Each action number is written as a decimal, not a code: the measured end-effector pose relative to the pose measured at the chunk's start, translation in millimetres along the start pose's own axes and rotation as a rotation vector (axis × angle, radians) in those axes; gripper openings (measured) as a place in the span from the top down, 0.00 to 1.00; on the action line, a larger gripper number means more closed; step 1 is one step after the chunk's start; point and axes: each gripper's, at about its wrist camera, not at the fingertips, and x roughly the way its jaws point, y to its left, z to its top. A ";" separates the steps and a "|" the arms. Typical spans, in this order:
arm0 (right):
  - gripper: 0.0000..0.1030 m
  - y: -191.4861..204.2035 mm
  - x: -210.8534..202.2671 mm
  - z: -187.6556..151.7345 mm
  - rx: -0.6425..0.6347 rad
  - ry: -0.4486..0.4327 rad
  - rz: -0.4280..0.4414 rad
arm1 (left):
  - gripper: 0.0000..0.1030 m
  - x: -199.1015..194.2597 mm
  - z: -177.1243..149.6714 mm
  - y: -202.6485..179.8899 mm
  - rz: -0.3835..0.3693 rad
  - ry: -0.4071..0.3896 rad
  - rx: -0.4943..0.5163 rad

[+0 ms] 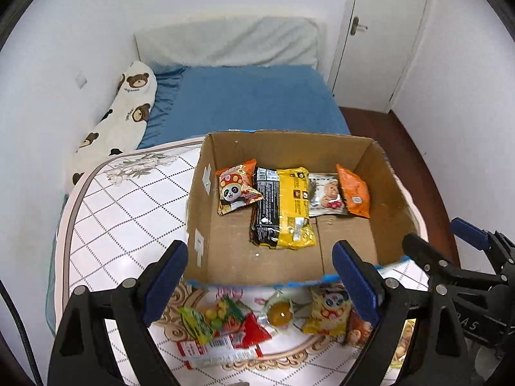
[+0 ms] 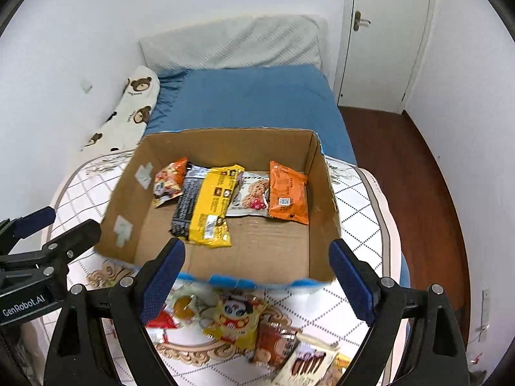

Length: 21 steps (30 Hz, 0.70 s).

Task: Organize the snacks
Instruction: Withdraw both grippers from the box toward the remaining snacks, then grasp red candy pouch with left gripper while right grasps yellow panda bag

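Observation:
An open cardboard box stands on a white checked cloth. Inside lie a panda snack bag, a black-and-yellow pack, a cookie pack and an orange pack. In front of the box lie loose snacks: a green and red candy bag, a clear pack with a yellow ball, a yellow panda bag and a brown cookie pack. My left gripper is open and empty above them. My right gripper is open and empty too.
The cloth covers a low table at the foot of a blue bed. A bear-print pillow lies at the left wall. A white door and dark wood floor are at the right.

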 end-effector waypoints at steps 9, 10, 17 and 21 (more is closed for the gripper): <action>0.10 4.5 -43.4 -37.7 0.061 -0.011 0.079 | 0.11 -46.7 -33.2 5.7 -0.005 -0.048 -0.022; 0.10 4.9 -43.0 -44.1 0.070 0.001 0.093 | 0.11 -47.6 -36.1 7.7 0.003 -0.045 -0.027; 0.10 -0.6 4.8 -97.4 0.150 0.178 0.164 | 0.11 -0.4 -91.3 42.4 0.079 0.143 -0.115; 0.10 -4.8 57.4 -117.3 0.195 0.278 0.175 | 0.11 49.0 -120.5 58.4 0.105 0.298 -0.141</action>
